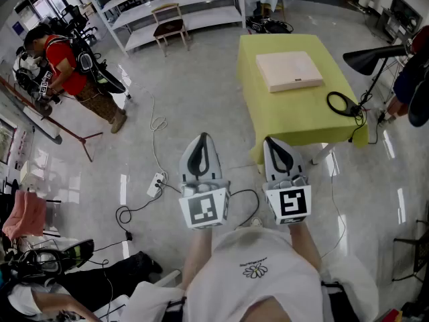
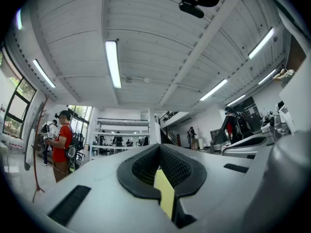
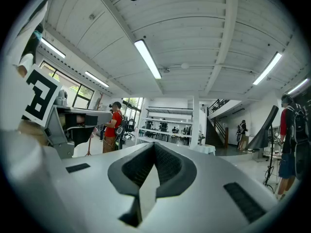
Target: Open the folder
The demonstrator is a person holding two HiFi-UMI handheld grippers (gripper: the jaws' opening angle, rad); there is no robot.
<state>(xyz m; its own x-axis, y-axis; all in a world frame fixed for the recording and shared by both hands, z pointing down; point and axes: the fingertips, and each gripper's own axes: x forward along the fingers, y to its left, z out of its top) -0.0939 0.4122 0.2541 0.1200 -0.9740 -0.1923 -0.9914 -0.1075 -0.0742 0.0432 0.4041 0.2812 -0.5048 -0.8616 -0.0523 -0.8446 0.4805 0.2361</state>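
Observation:
A closed cream folder (image 1: 289, 71) lies flat on a yellow-green table (image 1: 295, 116) in the head view, right of centre. Both grippers are held side by side in front of the person's chest, over the floor and short of the table's near edge. The left gripper (image 1: 201, 141) is shut with nothing in it, and so is the right gripper (image 1: 278, 143). In the left gripper view the shut jaws (image 2: 159, 148) show only a sliver of the yellow table (image 2: 165, 193) between them. The right gripper view looks over its shut jaws (image 3: 155, 145) into the room. Neither gripper view shows the folder.
A black cable loop (image 1: 343, 103) lies on the table's right side, by a black lamp (image 1: 372, 59). A power strip (image 1: 157, 183) and cables trail on the floor to the left. A person in red (image 1: 64, 62) stands far left; a chair (image 1: 171, 25) and white shelves (image 1: 174, 2) are behind.

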